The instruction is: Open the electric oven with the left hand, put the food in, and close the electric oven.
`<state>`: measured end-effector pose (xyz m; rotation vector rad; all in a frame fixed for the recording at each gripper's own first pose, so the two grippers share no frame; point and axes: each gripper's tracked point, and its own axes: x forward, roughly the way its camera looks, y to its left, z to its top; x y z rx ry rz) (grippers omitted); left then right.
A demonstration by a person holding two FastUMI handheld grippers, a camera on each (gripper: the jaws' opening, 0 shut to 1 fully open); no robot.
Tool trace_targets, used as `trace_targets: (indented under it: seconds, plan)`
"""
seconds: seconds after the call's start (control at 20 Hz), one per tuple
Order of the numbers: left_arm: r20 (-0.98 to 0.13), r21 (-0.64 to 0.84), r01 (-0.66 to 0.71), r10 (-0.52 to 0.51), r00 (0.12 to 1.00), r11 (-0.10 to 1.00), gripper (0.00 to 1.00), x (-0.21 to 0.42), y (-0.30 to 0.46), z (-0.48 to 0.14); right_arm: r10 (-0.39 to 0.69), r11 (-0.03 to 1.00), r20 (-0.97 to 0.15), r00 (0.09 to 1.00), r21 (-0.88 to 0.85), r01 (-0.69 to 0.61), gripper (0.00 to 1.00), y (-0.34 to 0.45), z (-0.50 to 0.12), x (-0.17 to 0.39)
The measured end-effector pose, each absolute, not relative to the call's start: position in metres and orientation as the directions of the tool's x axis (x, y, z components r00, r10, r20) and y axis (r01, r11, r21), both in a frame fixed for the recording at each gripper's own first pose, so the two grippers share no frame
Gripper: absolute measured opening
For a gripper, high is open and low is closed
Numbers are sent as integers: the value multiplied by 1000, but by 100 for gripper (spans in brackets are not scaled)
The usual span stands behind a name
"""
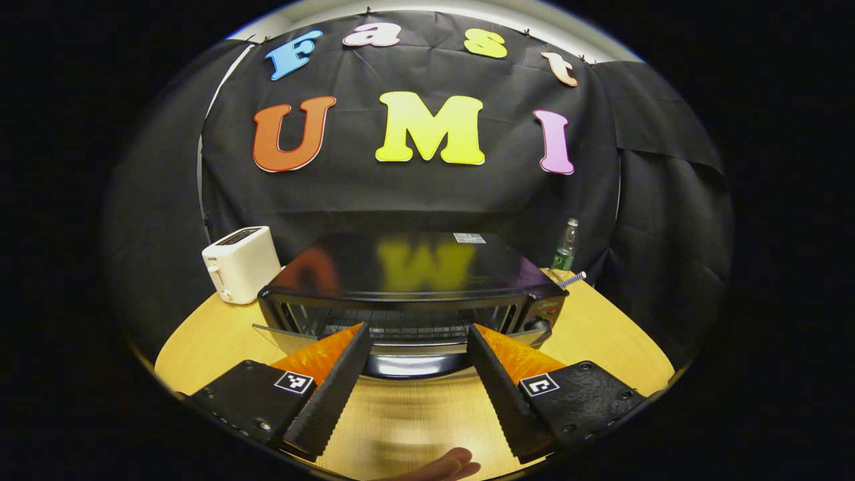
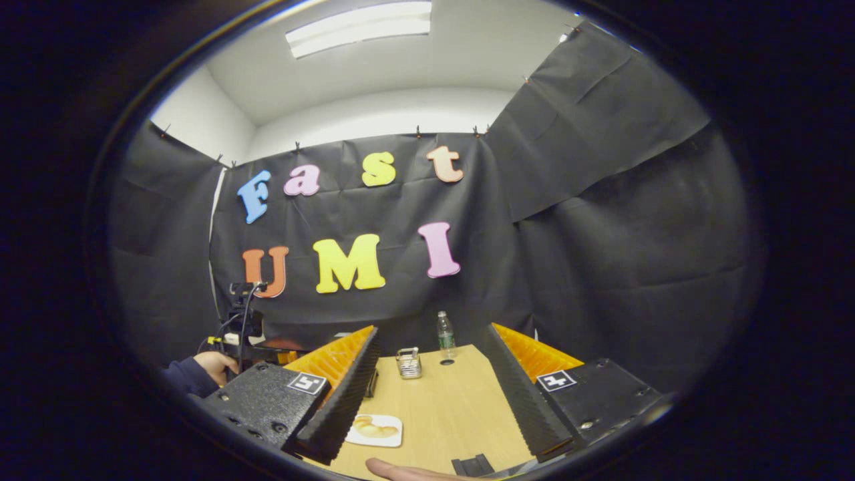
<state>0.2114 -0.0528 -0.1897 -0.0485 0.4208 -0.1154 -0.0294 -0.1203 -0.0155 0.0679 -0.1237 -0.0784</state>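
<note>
Left gripper (image 1: 415, 364) jaws released, ridged black pads facing glossy black oven (image 1: 411, 287), glass door ajar. Right gripper (image 2: 434, 401) jaws released above wooden desk (image 2: 441, 401); pastry on white plate (image 2: 375, 430).

Two black fingers with ribbed inner faces on the left gripper (image 1: 417, 374), backed by orange ridged plastic. Black textured mounting blocks with small screws and a white square marker on each. Same build on the right gripper (image 2: 434, 394): black ribbed fingers, orange backing, black blocks, screws, square markers. In the right gripper view, a hand (image 2: 217, 365) with a dark blue sleeve (image 2: 187, 377), black cables above it.
</note>
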Motion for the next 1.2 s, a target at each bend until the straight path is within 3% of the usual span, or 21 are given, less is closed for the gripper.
trace_targets:
  seconds: [0.5,0.9,1.2]
  plan:
    - [-415,-105,73,-111,903,992,96,142,-53,-238,-54,993,91,994,113,44,100,-103,-23,-22]
    - [-428,-160,36,-102,898,987,96,120,-54,-269,-39,993,68,997,118,30,98,-98,-29,-14]
    - [-468,-101,44,-86,880,994,95,114,-52,-298,-29,994,41,999,104,24,98,-94,-40,-12]
